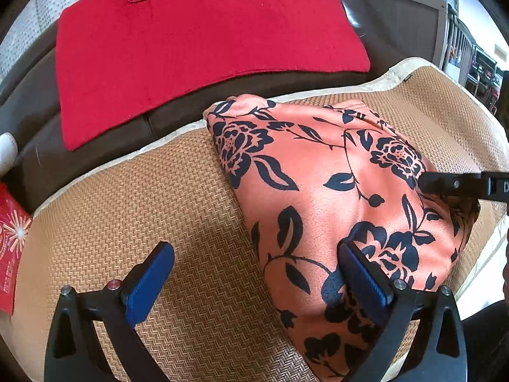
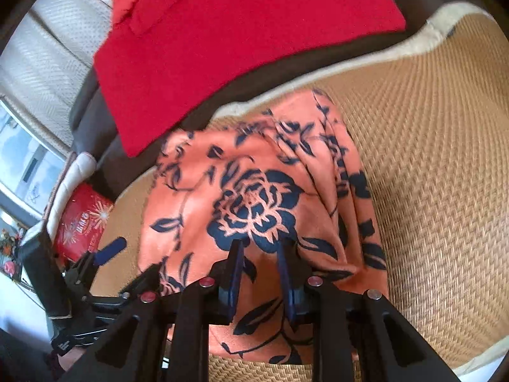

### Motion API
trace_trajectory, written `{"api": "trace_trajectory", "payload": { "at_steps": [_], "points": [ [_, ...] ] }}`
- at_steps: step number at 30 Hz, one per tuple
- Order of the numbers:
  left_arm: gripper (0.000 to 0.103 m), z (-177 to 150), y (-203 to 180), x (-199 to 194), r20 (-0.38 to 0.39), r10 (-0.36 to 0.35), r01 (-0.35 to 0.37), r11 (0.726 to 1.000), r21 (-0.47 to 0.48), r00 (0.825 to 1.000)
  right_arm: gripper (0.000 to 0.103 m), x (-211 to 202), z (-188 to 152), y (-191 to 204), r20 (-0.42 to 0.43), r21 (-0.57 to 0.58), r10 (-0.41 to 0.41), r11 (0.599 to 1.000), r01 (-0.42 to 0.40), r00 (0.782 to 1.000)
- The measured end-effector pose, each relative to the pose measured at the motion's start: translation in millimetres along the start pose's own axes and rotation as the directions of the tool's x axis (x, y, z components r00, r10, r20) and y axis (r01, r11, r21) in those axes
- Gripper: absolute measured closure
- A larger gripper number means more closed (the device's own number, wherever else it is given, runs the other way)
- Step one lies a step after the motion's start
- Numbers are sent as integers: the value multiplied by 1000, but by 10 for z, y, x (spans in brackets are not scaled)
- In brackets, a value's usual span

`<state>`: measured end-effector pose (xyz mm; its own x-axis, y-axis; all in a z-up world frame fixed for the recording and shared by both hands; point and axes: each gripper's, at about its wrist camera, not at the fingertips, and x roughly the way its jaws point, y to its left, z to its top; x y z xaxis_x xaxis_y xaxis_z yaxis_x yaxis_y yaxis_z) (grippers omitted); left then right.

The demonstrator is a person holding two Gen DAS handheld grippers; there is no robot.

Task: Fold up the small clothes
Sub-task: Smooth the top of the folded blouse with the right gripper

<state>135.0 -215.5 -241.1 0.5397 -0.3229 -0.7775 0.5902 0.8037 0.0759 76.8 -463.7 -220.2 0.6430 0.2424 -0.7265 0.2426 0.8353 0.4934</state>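
An orange garment with dark blue flowers [image 1: 321, 191] lies folded on a woven tan mat [image 1: 143, 207]. My left gripper [image 1: 259, 270] stands wide open; its right finger [image 1: 366, 273] rests on the garment's near part and its left finger [image 1: 152, 273] is over bare mat. My right gripper [image 2: 261, 270] has its jaws close together, with a fold of the garment [image 2: 254, 210] pinched between the pads. In the left wrist view it comes in from the right edge [image 1: 445, 184] at the garment's right side. One blue left finger [image 2: 111, 248] shows at the left of the right wrist view.
A flat red cloth [image 1: 197, 41] lies on the brown sofa seat [image 1: 105, 146] beyond the mat. A red packet with a firework print [image 1: 9, 242] sits at the left, beside a white cushion [image 2: 79, 165]. Bare mat stretches to the right of the garment [image 2: 429, 159].
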Motion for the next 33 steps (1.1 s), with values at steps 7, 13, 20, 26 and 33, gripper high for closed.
{"api": "trace_trajectory", "payload": {
  "at_steps": [7,13,20,26,33],
  "points": [
    [0,4,-112,-55,24,42,-43,998,55,999,76,-290,103,10,156,3,77,997,-78,985],
    [0,17,-114,-50,27,47,-49,997,58,999,76,-460,174,-10,233,20,103,994,-111,967],
    [0,10,-128,-79,31,55,-56,996,63,998,22,-605,172,-80,297,60,116,988,-140,948],
    [0,23,-131,-75,30,54,-56,997,61,998,22,-644,203,-193,307,103,96,986,-133,947],
    [0,67,-160,-83,42,64,-67,995,68,997,22,-625,213,-234,299,103,81,988,-117,951]
  ]
}}
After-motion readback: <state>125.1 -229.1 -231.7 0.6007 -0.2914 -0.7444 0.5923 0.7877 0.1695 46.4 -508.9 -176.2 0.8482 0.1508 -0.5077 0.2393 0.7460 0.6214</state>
